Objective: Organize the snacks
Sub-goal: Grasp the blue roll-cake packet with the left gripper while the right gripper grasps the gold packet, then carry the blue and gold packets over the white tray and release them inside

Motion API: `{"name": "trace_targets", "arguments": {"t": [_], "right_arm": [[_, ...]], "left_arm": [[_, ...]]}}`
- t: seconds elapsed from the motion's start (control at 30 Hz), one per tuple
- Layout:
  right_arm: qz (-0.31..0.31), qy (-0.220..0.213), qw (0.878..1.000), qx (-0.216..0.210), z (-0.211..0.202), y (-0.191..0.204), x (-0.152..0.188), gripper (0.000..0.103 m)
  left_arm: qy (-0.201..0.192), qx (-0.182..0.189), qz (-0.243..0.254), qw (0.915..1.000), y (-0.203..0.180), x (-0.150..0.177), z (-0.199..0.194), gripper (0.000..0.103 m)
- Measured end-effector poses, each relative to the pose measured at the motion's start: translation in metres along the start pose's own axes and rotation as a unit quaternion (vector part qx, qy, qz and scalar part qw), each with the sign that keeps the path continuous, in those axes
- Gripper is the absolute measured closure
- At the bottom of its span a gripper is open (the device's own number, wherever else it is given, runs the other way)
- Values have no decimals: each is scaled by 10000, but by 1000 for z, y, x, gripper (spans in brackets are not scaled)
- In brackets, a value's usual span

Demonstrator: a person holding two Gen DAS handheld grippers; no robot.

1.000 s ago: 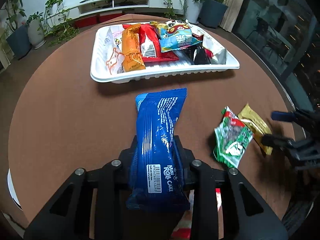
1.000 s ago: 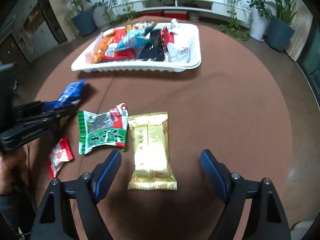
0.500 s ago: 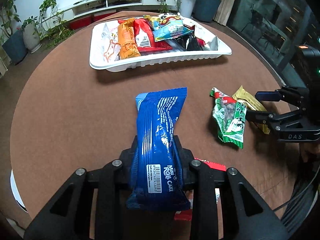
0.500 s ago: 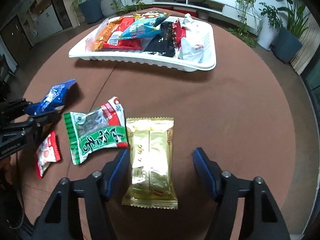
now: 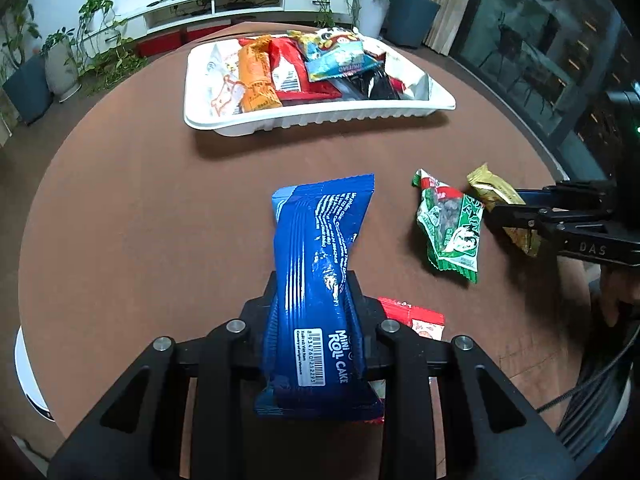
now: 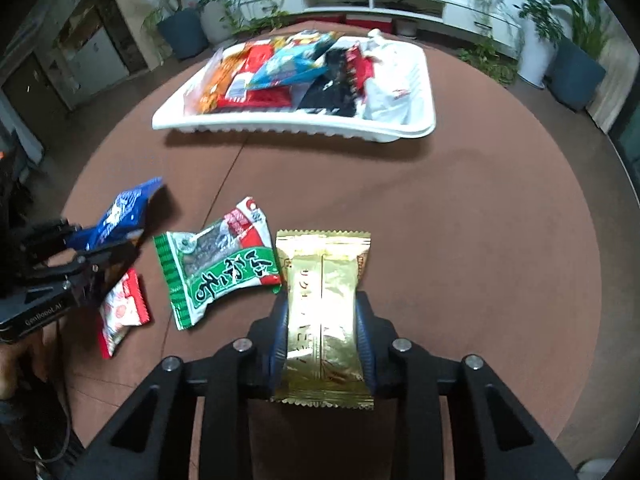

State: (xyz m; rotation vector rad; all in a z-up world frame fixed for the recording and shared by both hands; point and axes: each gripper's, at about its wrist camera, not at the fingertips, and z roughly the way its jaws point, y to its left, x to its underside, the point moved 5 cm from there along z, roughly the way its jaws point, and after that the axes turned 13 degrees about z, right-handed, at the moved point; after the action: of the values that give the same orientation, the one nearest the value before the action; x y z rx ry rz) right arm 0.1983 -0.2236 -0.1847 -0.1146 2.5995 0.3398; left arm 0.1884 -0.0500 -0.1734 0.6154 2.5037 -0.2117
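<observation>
My left gripper (image 5: 316,292) is shut on a blue mini roll cake packet (image 5: 320,240), held lengthwise above the brown table. My right gripper (image 6: 322,316) is closing its jaws, and its blue pads (image 6: 280,320) press on the sides of a gold packet (image 6: 324,304) on the table. A green packet (image 6: 220,264) lies just left of the gold one. Beside it, a small red packet (image 6: 120,312) sits under the left gripper (image 6: 100,248). A white tray (image 5: 320,120) piled with several snacks stands at the far side.
The round table's edge (image 6: 600,208) curves close on the right. Potted plants (image 6: 180,28) and a low white shelf (image 5: 224,4) stand beyond the table. A person's hand (image 5: 616,292) holds the right gripper's handle.
The right gripper's jaws have gone from wide apart to pressing on the gold packet. The left gripper has drifted a little with the blue packet still in it.
</observation>
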Motion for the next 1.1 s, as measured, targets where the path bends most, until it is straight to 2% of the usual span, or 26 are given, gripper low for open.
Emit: {"name": "trace_targets", "arguments": {"t": [0.3, 0.53, 0.67, 0.8, 0.9, 1.1], "right_arm": [[587, -190, 9969, -479, -22, -11, -2, 70], [1241, -426, 9895, -604, -39, -47, -19, 70], [1671, -756, 9812, -599, -57, -72, -46, 70], [1823, -1105, 9749, -644, -76, -81, -86, 70], [1727, -1417, 9714, -805, -90, -69, -118, 70], [1142, -1911, 9674, -1205, -109, -14, -173, 70]], "left_arm": [[-366, 269, -371, 9983, 9, -5, -22, 77], [-694, 391, -716, 9942, 36, -21, -42, 77], [-913, 357, -775, 9922, 55, -43, -57, 77], [-1132, 265, -755, 9903, 75, -84, -68, 77], [-1239, 215, -630, 9901, 82, -117, -76, 77], [-1484, 158, -459, 9877, 91, -182, -76, 77]]}}
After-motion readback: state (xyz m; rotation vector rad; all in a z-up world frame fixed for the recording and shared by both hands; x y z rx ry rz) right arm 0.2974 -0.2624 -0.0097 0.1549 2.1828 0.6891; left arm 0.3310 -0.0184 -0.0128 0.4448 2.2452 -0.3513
